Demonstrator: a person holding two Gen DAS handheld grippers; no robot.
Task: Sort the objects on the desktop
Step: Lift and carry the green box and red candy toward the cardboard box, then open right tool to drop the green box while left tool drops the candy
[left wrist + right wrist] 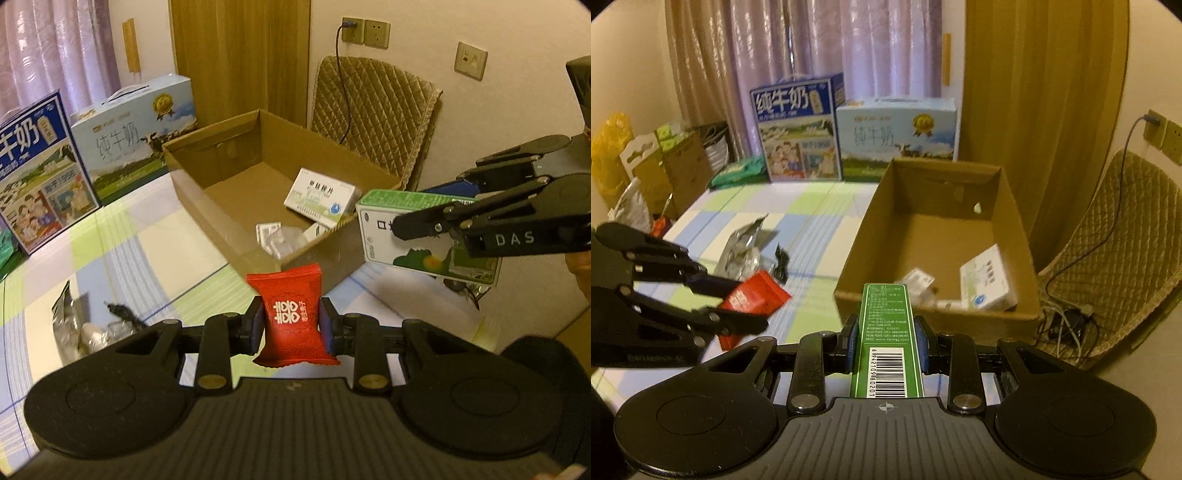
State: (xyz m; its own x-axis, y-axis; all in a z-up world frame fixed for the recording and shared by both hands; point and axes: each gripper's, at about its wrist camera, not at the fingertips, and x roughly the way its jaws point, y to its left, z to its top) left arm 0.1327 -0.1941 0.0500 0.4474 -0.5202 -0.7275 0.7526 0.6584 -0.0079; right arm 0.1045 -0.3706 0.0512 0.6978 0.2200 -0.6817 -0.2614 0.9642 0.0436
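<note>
- left gripper (291,321): jaws pinching a red candy packet (291,317) by its two sides, packet upright, held above the checked tablecloth (147,251) just short of the cardboard box's near wall
- right gripper (886,338): jaws clamped on a green-and-white carton (886,343), narrow barcode side facing up, carton's far end reaching the cardboard box's (1015,221) near rim
- from the left wrist view the carton sits beside the box's near right corner, lifted off the cloth
- cardboard box: open top, toward the right edge of the table; inside lie a white-and-blue medicine box (321,195) near the right wall and small white sachets (271,236) near the front wall (count unclear, blurred)
- silver foil pouch (742,247) and a small black item (781,262), possibly a cable, lie on the cloth left of the box
- two milk gift cartons (849,136) stand along the table's far edge
</note>
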